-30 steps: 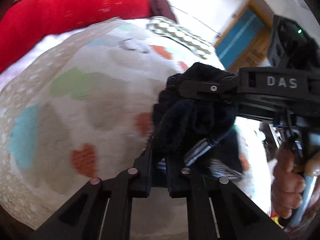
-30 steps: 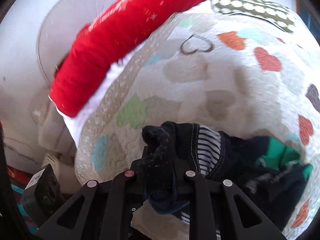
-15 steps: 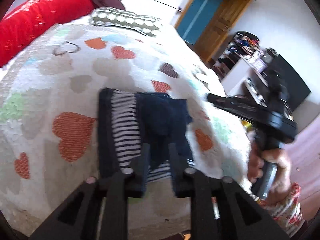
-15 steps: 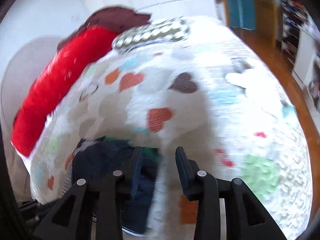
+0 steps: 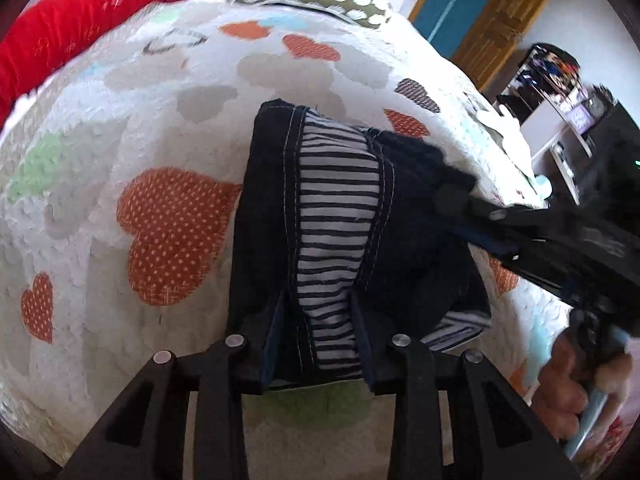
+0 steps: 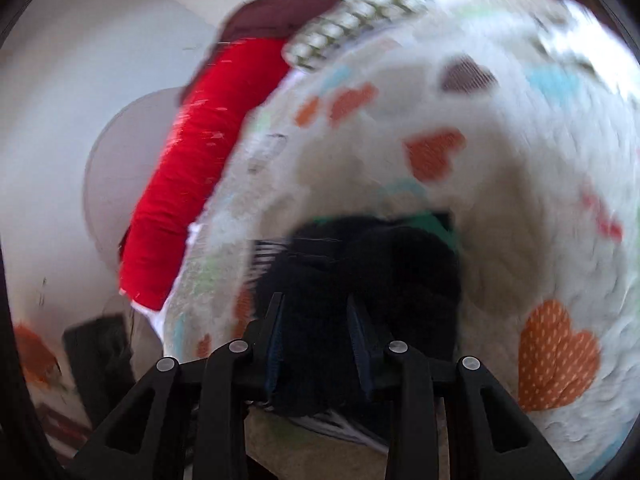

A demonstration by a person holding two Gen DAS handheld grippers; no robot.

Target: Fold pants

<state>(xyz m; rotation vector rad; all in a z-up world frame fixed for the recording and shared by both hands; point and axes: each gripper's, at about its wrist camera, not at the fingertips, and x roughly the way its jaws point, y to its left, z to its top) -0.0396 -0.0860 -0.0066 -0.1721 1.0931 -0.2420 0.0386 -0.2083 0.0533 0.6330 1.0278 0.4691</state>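
Navy pants (image 5: 352, 216) — folded (bedspread (image 5: 120, 128))

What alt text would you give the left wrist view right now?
Dark folded pants with a striped panel lie on a white heart-print bedspread, the open left gripper straddling their near edge. The right gripper reaches their far right corner; a red blanket lies beyond.

The right gripper (image 6: 316, 340) holds its jaws apart over the dark pants (image 6: 360, 276) on the heart-patterned bedspread (image 6: 520, 220), blurred.
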